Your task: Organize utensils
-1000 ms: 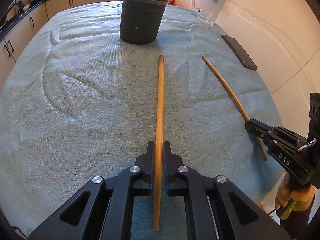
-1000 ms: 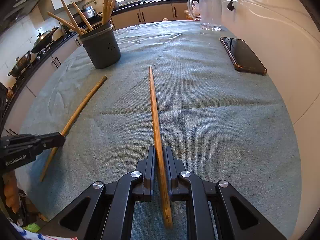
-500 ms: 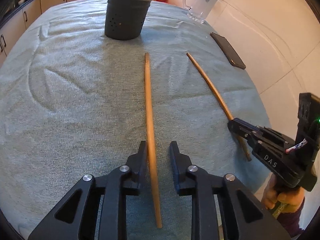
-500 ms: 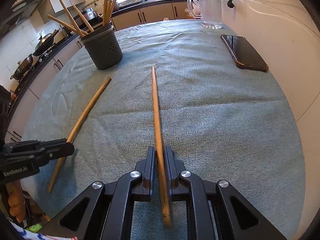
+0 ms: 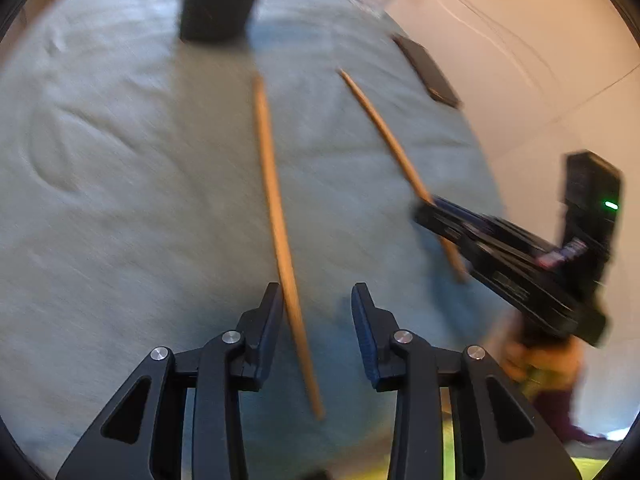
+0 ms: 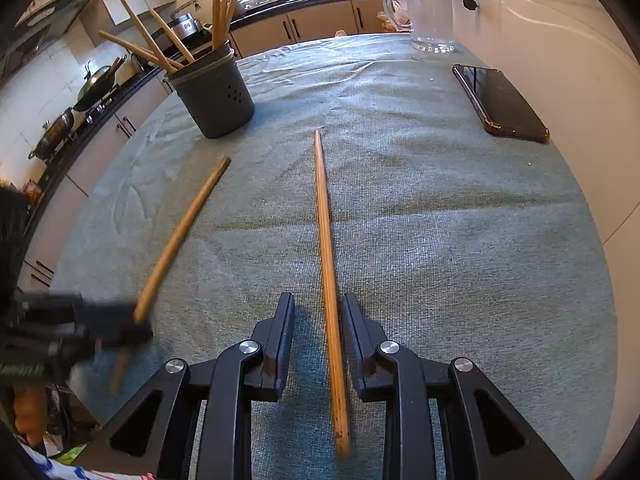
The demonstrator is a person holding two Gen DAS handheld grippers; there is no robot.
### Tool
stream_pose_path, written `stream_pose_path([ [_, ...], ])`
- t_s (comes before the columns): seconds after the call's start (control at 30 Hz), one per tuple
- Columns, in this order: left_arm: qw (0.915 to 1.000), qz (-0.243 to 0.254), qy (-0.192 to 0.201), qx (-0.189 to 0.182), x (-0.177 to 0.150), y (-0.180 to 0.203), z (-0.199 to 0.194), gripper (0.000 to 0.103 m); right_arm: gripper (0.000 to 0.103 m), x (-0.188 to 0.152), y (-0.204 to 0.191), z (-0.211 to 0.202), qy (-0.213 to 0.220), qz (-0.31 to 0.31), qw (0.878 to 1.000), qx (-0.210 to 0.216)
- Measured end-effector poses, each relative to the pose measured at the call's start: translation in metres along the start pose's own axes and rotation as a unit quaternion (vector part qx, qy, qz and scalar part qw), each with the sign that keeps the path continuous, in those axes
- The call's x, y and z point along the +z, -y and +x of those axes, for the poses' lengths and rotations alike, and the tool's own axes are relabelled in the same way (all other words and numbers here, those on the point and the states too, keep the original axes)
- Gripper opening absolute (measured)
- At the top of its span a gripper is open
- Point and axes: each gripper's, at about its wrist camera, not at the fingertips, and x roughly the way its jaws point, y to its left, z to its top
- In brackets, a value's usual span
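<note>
Two long wooden chopsticks lie on the grey-green cloth. In the blurred left wrist view, one chopstick (image 5: 276, 216) lies between the open fingers of my left gripper (image 5: 316, 300), close to the left finger. In the right wrist view, the other chopstick (image 6: 328, 264) lies between the open fingers of my right gripper (image 6: 318, 312), touching neither. A dark grey utensil holder (image 6: 214, 96) with several wooden sticks stands at the back left; it also shows in the left wrist view (image 5: 220, 0). Each gripper shows in the other's view, the right gripper (image 5: 492, 248) and the left gripper (image 6: 72, 332).
A black phone (image 6: 500, 100) lies near the table's right edge by the white wall. A glass pitcher (image 6: 430, 12) stands at the far edge. Kitchen counters and a stove with pans run along the left behind the table.
Both grippers have opened and let go of their chopsticks, which now lie on the cloth. The left gripper is moving, so its view is blurred.
</note>
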Motion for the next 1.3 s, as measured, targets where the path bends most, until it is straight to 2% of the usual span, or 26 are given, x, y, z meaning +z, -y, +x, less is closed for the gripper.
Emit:
stream_pose_path([
  [0.1,0.9959,-0.013,-0.011,-0.089,0.003,0.006,0.013,0.034,0.026,0.001,0.009,-0.001,0.004,0.023,1.000,0.020],
  [0.13,0.9965,-0.011,0.001,-0.083,0.005,0.008,0.013,0.034,0.026,0.001,0.013,-0.001,0.005,0.035,0.999,0.027],
  [0.17,0.9974,-0.004,0.012,-0.071,0.006,0.013,0.011,0.034,0.026,0.001,0.018,-0.003,0.007,0.045,0.999,0.029],
  [0.2,0.9984,0.023,0.032,-0.041,0.008,0.020,0.007,0.035,0.026,0.001,0.020,-0.004,0.009,0.049,0.998,0.026],
  [0.27,0.9968,0.064,0.047,0.005,0.011,0.030,0.002,0.039,0.026,-0.001,0.024,-0.006,0.013,0.046,0.999,0.012],
  [0.37,0.9880,0.120,0.074,0.064,0.020,0.039,-0.003,0.044,0.026,-0.001,0.027,-0.008,0.015,0.040,0.999,0.010],
  [0.53,0.9885,0.099,0.077,0.084,0.064,0.024,0.001,0.044,0.026,-0.001,0.030,-0.016,0.041,0.046,0.998,0.007],
  [0.63,0.9867,0.086,0.087,0.107,0.092,0.019,0.009,0.044,0.027,-0.006,0.012,-0.032,0.058,0.006,0.997,0.045],
  [0.73,0.9812,0.091,0.087,0.146,0.116,0.018,0.023,0.044,0.030,-0.015,-0.015,-0.033,0.032,-0.046,0.994,0.098],
  [0.8,0.9776,0.095,0.080,0.170,0.126,0.016,0.034,0.044,0.030,-0.027,-0.042,-0.028,0.006,-0.099,0.988,0.114],
  [0.87,0.9719,0.106,0.074,0.197,0.133,0.017,0.045,0.044,0.030,-0.038,-0.065,-0.022,-0.010,-0.144,0.984,0.109],
  [0.97,0.9570,0.137,0.065,0.247,0.135,0.022,0.055,0.046,0.030,-0.052,-0.088,-0.016,-0.026,-0.188,0.976,0.109],
  [1.0,0.9548,0.139,0.062,0.255,0.133,0.021,0.053,0.043,0.030,-0.055,-0.093,-0.015,-0.027,-0.203,0.974,0.098],
  [1.03,0.9509,0.139,0.054,0.271,0.131,0.020,0.050,0.033,0.029,-0.057,-0.098,-0.015,-0.028,-0.218,0.972,0.087],
  [1.07,0.9493,0.142,0.048,0.276,0.129,0.018,0.048,0.028,0.019,-0.057,-0.101,-0.017,-0.029,-0.229,0.970,0.081],
  [1.1,0.9467,0.144,0.042,0.285,0.126,0.015,0.046,0.021,0.014,-0.056,-0.102,-0.017,-0.032,-0.236,0.968,0.076],
  [1.23,0.9388,0.146,0.037,0.310,0.108,-0.002,0.026,0.020,0.014,-0.044,-0.098,-0.014,-0.031,-0.253,0.966,0.034],
  [1.3,0.9406,0.135,0.030,0.310,0.098,-0.014,0.015,0.018,0.014,-0.035,-0.092,-0.010,-0.025,-0.253,0.967,0.009],
])
